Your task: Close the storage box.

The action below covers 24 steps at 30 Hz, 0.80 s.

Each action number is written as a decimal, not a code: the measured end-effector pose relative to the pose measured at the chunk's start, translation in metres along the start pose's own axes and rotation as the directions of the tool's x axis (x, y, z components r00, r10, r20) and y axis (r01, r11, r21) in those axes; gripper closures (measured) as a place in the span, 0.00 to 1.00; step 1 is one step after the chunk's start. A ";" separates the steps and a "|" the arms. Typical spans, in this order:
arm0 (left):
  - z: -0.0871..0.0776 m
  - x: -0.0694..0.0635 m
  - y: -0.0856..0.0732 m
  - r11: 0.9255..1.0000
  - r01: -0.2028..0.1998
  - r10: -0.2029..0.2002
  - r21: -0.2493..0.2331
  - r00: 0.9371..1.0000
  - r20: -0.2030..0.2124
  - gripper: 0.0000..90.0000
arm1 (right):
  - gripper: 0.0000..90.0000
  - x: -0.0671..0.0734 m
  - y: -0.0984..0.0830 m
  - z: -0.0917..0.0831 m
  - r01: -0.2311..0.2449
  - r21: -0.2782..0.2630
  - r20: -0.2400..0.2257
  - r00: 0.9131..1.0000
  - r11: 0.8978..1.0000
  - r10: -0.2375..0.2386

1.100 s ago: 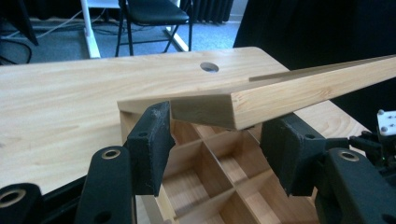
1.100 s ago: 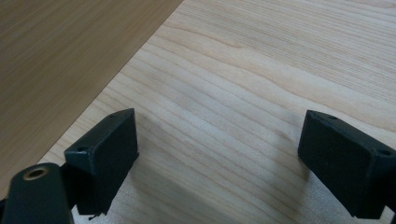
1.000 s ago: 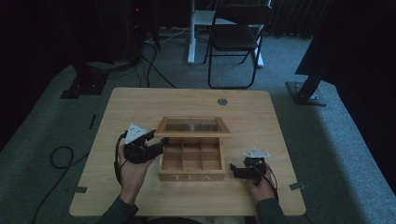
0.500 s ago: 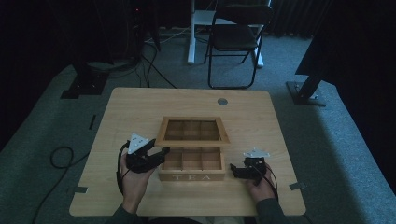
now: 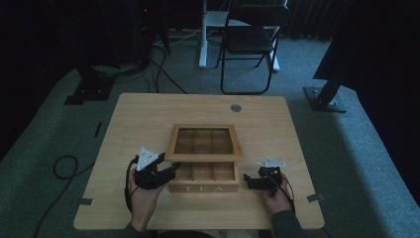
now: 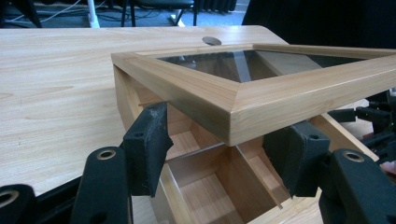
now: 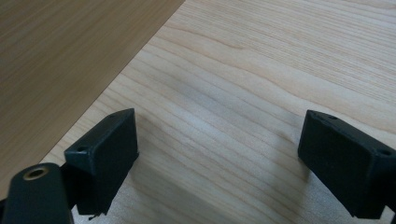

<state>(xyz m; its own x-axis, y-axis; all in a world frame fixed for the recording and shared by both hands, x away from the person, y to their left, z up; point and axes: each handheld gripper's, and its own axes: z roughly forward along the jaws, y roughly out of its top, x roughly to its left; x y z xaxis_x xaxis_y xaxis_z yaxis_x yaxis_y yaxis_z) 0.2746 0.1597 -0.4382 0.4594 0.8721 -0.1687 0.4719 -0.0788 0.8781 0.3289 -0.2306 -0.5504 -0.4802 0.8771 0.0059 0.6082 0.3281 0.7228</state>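
A wooden tea box (image 5: pixel 203 188) marked TEA stands at the table's front middle, several empty compartments (image 6: pixel 219 186) showing. Its glass-paned lid (image 5: pixel 203 157) hangs part-way up over the back of the box. My left gripper (image 5: pixel 172 169) is at the box's left side. In the left gripper view the lid's front corner (image 6: pixel 229 116) sits between the left gripper's (image 6: pixel 222 137) pads, which stand clear of the wood; the jaws have just been opening. My right gripper (image 5: pixel 247 182) rests open just right of the box, with only bare table between the right gripper's (image 7: pixel 217 140) jaws.
The light wood table (image 5: pixel 138 119) has a round grommet (image 5: pixel 236 107) at the back. A black chair (image 5: pixel 252 39) and stand bases sit on the carpet beyond. Cables trail on the floor at left.
The lid has come down from a steeper tilt towards the box. My left gripper sank with it and its jaws spread wider. The right gripper stayed put.
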 end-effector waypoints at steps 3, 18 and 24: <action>-0.002 -0.001 -0.004 1.000 -0.011 0.011 -0.008 1.000 0.004 0.46 | 0.13 0.000 0.000 0.000 -0.001 0.000 0.000 1.000 1.000 0.001; -0.003 -0.005 -0.023 1.000 -0.010 0.010 0.000 1.000 0.000 0.46 | 0.13 0.000 0.000 0.000 0.003 0.001 -0.004 1.000 1.000 -0.003; -0.003 -0.006 -0.031 1.000 -0.013 0.013 0.010 1.000 0.000 0.46 | 0.13 0.000 0.000 0.000 0.006 0.001 -0.008 1.000 1.000 -0.006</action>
<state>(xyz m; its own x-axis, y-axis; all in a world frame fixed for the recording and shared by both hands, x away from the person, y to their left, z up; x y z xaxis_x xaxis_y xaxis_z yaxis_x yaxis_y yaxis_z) 0.2550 0.1581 -0.4634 0.4653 0.8711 -0.1572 0.4738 -0.0951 0.8755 0.3285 -0.2302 -0.5503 -0.4888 0.8723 0.0069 0.6061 0.3339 0.7219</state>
